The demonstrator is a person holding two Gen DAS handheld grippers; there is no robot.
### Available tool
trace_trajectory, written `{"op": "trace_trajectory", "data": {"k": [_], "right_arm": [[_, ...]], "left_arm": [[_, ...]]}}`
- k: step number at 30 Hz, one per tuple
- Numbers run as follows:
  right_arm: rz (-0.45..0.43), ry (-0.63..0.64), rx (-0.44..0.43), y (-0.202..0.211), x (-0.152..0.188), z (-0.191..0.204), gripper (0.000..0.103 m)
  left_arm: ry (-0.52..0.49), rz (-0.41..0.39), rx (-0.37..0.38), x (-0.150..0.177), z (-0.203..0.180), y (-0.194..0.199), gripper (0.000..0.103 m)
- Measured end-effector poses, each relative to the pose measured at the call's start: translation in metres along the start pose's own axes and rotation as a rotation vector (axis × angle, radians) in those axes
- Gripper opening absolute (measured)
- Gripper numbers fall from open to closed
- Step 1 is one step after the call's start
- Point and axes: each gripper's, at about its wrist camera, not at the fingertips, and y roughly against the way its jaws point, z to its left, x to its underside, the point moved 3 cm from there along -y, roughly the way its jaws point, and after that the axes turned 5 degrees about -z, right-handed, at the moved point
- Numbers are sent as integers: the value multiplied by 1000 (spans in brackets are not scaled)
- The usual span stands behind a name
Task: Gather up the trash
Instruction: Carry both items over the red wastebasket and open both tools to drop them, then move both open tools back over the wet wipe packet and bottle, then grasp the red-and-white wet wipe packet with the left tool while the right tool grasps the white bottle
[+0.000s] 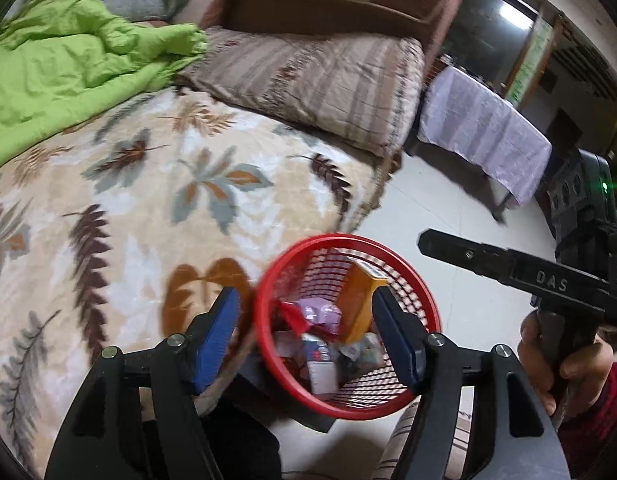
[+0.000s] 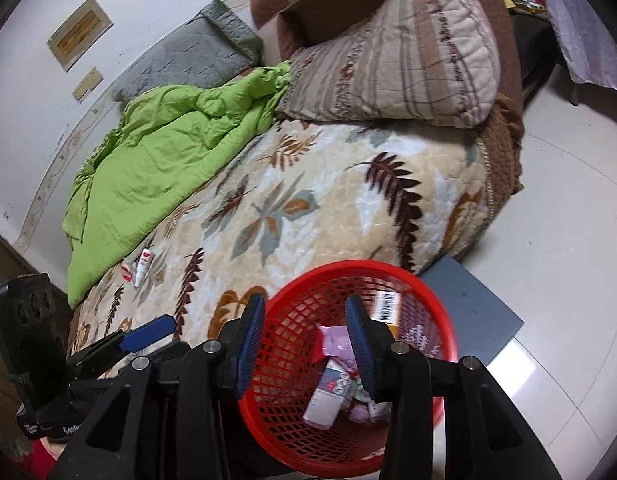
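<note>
Below, on the pale floor (image 2: 568, 208) at the foot of the bed (image 2: 308, 216), stands a red mesh basket (image 1: 264, 320) holding trash: an orange carton (image 1: 358, 300) leaning against the far wall with a barcode on its end, a lilac wrapper (image 1: 322, 314), a white box with red and blue print (image 2: 328, 396), and some crumpled bits underneath (too jumbled to tell apart). Hovering above it, the left gripper (image 1: 306, 334), blue-padded fingers (image 1: 218, 334) spread apart with nothing between them, one finger over the bed's edge and the other over the basket's inside. Close alongside, the right gripper (image 2: 304, 344), also parted and empty, both fingers framing the basket's opening; gripped by a hand (image 1: 568, 364) with a red sleeve at the edge of the left view. Still lying on the leaf-patterned blanket (image 2: 348, 208), well apart from the basket and just beside the crumpled green quilt (image 2: 160, 152): a small white tube with red print (image 2: 142, 266) and a scrap of red-and-white wrapper (image 2: 125, 272) touching or nearly touching it. Further up the bed, a striped pillow (image 2: 400, 64) and a grey quilted pillow (image 2: 188, 56). Under the basket's far side, a flat grey board (image 2: 476, 308) on the floor.
</note>
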Motion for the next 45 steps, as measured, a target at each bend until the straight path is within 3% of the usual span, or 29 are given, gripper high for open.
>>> {"op": "trace_trajectory", "data": {"k": [14, 29, 35, 40, 45], "right_arm": [[70, 162, -126, -51, 5, 94, 45], [184, 358, -252, -125, 27, 219, 46], [260, 395, -258, -183, 32, 265, 46], [305, 410, -248, -238, 34, 308, 46], [322, 415, -224, -293, 30, 343, 46]], "left_arm": [[246, -131, -209, -3, 133, 81, 68], [506, -216, -564, 32, 283, 142, 68], [598, -237, -737, 33, 345, 141, 68], [563, -213, -881, 43, 375, 138, 68], [621, -221, -898, 49, 389, 141, 68]]}}
